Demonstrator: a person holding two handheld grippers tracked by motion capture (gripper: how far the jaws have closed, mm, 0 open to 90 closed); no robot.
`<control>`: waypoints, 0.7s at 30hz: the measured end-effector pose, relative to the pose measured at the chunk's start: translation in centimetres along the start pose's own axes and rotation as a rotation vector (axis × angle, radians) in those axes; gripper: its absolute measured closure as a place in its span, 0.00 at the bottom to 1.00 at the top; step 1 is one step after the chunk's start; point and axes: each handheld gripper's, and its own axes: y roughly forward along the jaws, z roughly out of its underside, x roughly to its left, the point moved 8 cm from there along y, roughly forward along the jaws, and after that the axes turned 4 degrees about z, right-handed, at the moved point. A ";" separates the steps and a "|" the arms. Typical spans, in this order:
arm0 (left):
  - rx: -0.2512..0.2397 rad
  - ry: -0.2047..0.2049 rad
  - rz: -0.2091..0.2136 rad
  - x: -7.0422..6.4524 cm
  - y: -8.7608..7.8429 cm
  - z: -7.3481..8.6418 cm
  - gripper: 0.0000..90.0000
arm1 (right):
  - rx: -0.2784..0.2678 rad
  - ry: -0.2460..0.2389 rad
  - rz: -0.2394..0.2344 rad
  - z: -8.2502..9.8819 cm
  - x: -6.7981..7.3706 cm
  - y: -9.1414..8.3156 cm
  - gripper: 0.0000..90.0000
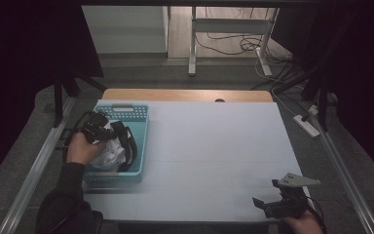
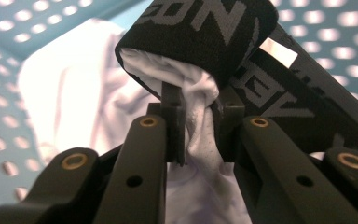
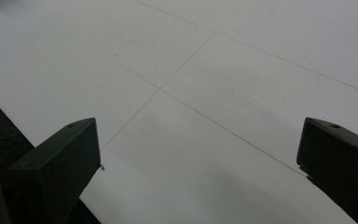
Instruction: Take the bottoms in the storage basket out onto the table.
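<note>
On the white table (image 1: pixel 214 146), the left gripper (image 2: pixel 199 109) is pinching white black-banded underwear (image 2: pixel 200 116) to lift it from the perforated teal plastic basket (image 1: pixel 143 131). The right gripper (image 1: pixel 277 200) is waiting aside, jaws spread and empty.

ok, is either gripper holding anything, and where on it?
The left gripper is shut on the white cloth garment, pinching a bunched fold just below its black lettered waistband. The right gripper is open, holding nothing.

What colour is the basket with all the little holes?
The basket is light teal blue, best seen in the high view.
</note>
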 end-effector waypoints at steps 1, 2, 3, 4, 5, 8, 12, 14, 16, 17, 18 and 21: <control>0.012 -0.003 -0.014 0.3 0.4 0.1 0.83 | 0.000 -0.001 0.000 0.0 0.0 0.0 0.00; 0.027 -0.005 -0.029 0.5 0.8 0.2 0.76 | 0.000 -0.001 -0.001 0.0 0.0 0.0 0.00; 0.042 -0.004 -0.044 0.7 1.3 0.4 0.76 | 0.000 -0.001 -0.001 0.0 0.0 0.0 0.00; 0.055 0.001 -0.060 1.0 1.6 0.5 0.72 | 0.001 0.000 -0.001 0.0 0.0 0.0 0.00; 0.062 0.002 -0.083 1.2 1.9 0.7 0.66 | 0.000 0.000 -0.001 0.0 0.0 0.0 0.00; 0.060 -0.013 -0.115 1.7 2.2 0.7 0.44 | -0.001 0.001 -0.003 0.0 0.0 0.0 0.00; 0.087 -0.023 -0.135 1.7 2.8 0.7 0.23 | 0.003 -0.002 -0.003 0.0 0.0 0.0 0.00; 0.122 -0.033 -0.149 1.8 3.5 1.0 0.18 | 0.003 -0.003 -0.003 0.0 0.1 0.0 0.00; 0.152 -0.030 -0.171 1.8 4.0 1.1 0.15 | 0.002 -0.003 -0.003 0.0 0.0 0.0 0.00; 0.160 -0.030 -0.169 1.8 4.2 1.1 0.15 | 0.002 -0.003 -0.003 0.0 0.0 0.0 0.00; 0.171 -0.033 -0.163 1.7 4.4 1.2 0.14 | 0.003 -0.003 -0.003 0.0 0.0 0.0 0.00; 0.210 -0.029 -0.156 1.5 5.2 1.4 0.12 | 0.002 -0.003 -0.003 0.0 0.1 0.0 0.00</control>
